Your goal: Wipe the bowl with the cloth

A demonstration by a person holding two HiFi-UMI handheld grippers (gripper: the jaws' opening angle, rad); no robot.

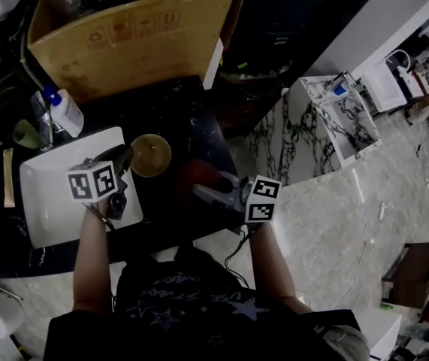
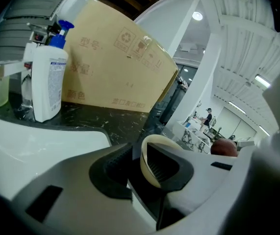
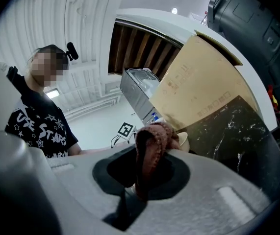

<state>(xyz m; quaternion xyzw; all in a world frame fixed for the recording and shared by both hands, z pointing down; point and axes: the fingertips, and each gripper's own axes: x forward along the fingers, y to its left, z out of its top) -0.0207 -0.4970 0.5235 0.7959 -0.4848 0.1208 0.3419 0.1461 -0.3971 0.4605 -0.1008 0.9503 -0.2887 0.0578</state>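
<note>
Only right gripper view shows cloth (image 3: 152, 141) clamped; head view blurs it.

The left tool (image 2: 136, 173) straddles the rim of the cream bowl (image 2: 144, 163) (jaws slightly apart), white bottle (image 2: 46, 84) beyond.

A cardboard box (image 1: 124, 43) stands at the back of the black marble counter (image 1: 191, 126). 1 white bottle (image 1: 67, 111) with a blue cap stands at its left, near a greenish cup (image 1: 25, 134). A white tray (image 1: 49, 216) lies in front of them
</note>
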